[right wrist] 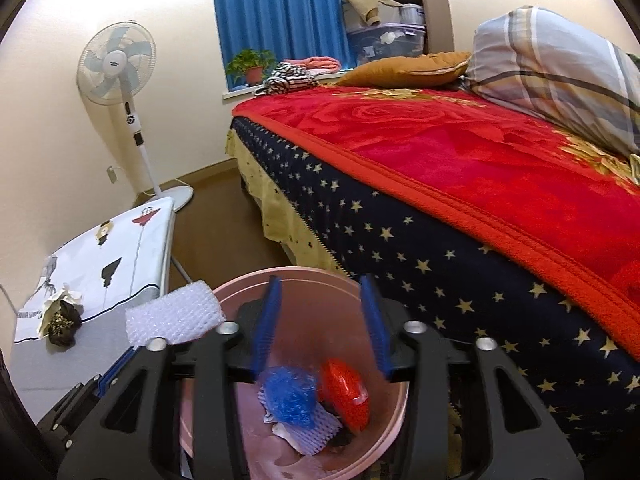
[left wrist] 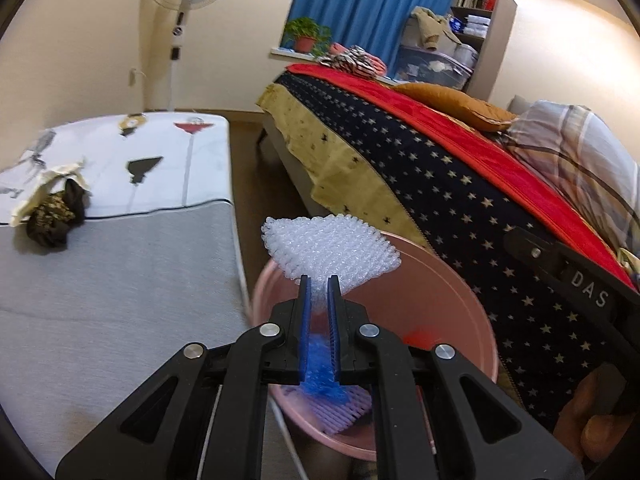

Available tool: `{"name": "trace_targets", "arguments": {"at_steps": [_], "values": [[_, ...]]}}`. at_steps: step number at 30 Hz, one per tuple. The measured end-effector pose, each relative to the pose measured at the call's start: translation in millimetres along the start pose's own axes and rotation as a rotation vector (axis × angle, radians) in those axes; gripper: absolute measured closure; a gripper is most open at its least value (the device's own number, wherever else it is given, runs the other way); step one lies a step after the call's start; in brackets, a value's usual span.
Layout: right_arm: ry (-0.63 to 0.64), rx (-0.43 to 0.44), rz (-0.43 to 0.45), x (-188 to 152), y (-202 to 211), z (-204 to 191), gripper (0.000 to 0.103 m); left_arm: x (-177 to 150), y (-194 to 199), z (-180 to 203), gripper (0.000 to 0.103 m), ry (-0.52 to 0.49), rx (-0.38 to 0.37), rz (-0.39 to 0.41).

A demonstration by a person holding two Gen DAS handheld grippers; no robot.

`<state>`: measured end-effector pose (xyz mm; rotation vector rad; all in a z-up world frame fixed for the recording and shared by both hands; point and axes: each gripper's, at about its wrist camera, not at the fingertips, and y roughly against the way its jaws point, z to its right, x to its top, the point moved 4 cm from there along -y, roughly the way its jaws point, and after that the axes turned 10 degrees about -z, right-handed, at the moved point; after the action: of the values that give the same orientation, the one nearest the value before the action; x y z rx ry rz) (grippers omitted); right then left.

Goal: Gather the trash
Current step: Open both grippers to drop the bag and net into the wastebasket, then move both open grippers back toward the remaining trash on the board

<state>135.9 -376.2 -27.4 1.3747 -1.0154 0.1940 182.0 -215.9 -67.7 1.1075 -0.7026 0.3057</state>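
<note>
**Op A:** White foam fruit net [left wrist: 332, 250], one item: clamped by its near end between my left fingers [left wrist: 306, 304], the rest fanning out past the tips. Location: above the near-left rim of the pink bucket [left wrist: 452, 280]. From the right wrist view it sits over the rim's left edge, partly outside the mouth, its long axis running roughly crosswise.

**Op B:** So the drop turns on that overhang?

**Op A:** I judge so. The mouth lies ahead and to the right of the left gripper [left wrist: 319, 280]; a small carry that way should bring the whole net over the opening before I let go.

**Op B:** Right gripper [right wrist: 324, 296]?

**Op A:** Fingers well apart, nothing between them, hovering directly over the bucket mouth. It is the nearer hand to the bucket, but empty.

**Op B:** Contents already in?

**Op A:** Blue mesh ball [right wrist: 290, 398], red plastic piece [right wrist: 346, 392], lilac foam net [right wrist: 310, 432], a scrap of white beneath them.

**Op B:** Outstanding?

**Op A:** Dark crumpled wad with pale paper [left wrist: 54, 208] on the grey-and-white cloth-covered surface [left wrist: 120, 300], well to the left of both hands.

**Op B:** Unclear items?

**Op A:** Bucket bottom is blocked by my right fingers; its base and the floor under it are cut off. Whether the wad is trash or cloth, I cannot tell.
</note>
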Motion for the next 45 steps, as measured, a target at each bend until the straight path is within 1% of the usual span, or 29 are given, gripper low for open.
{"name": "trace_targets", "arguments": {"at_steps": [1, 2, 3, 11, 29, 39, 42, 45], "values": [[-0.006, -0.001, -0.001, 0.0, -0.1, 1.2, 0.048, -0.4, -1.5, 0.6, 0.09, 0.0, -0.001, -0.009], [-0.011, -0.001, -0.002, -0.3, -0.1, 2.3, 0.047, -1.2, -2.7, 0.2, 0.08, 0.0, 0.003, -0.019], [-0.012, -0.001, -0.004, -0.3, 0.1, 2.5, 0.047, -2.0, -2.1, -0.2, 0.075, 0.001, 0.007, -0.019], [0.001, 0.018, 0.01, 0.5, 9.5, -1.7, 0.046, 0.4, 16.8, -7.8, 0.075, 0.007, 0.039, 0.022], [0.049, 0.073, 0.032, -0.6, 27.6, -22.7, 0.046, 6.2, 48.8, -39.1, 0.075, 0.049, 0.094, 0.082], [0.106, 0.138, 0.049, -5.8, 36.9, -55.7, 0.048, 6.6, 68.2, -68.4, 0.075, 0.097, 0.13, 0.116], [0.119, 0.158, 0.048, -7.3, 38.2, -65.5, 0.052, 6.6, 73.9, -76.5, 0.075, 0.109, 0.148, 0.13], [0.131, 0.176, 0.047, -8.5, 39.1, -75.2, 0.054, 6.7, 78.9, -85.4, 0.075, 0.126, 0.165, 0.144]]}}
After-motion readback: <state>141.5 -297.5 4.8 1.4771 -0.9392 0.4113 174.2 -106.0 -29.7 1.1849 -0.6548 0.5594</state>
